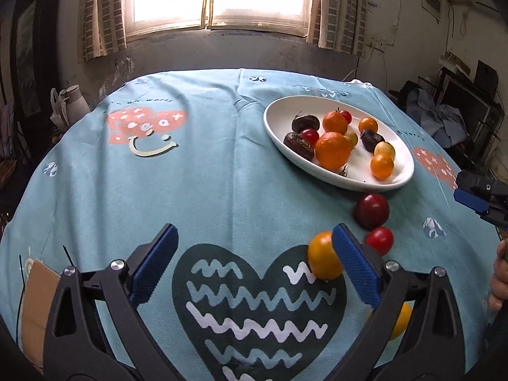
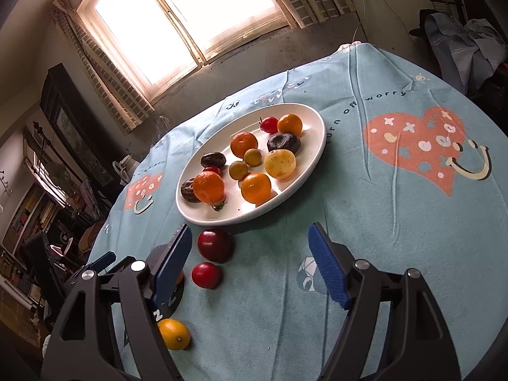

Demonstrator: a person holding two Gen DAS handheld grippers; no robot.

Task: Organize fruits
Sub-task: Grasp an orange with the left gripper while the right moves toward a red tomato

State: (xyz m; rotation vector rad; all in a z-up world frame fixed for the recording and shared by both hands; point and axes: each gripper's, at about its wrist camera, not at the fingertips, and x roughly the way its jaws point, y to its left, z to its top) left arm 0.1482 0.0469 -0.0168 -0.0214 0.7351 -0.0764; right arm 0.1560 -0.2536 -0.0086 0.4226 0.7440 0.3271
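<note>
1. The left gripper [image 1: 254,254] stands wide and empty; an orange fruit [image 1: 324,257] lies against the inner face of one finger [image 1: 355,266].
2. Shift across until the fruit sits centred, then close gently.
3. The right gripper [image 2: 250,263] is open, holding nothing, with a dark plum [image 2: 214,244] and red tomato [image 2: 206,274] between its fingers.
4. Carry pieces to the white plate [image 2: 312,158].

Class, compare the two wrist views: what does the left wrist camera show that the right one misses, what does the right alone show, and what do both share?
Left wrist only: the dark heart print in full, a white jug beyond the table, a cardboard piece.
Right wrist only: the large yellow fruit on the plate and the big pink heart print.
Both: the white plate of fruit and the dark red plum beside it.
</note>
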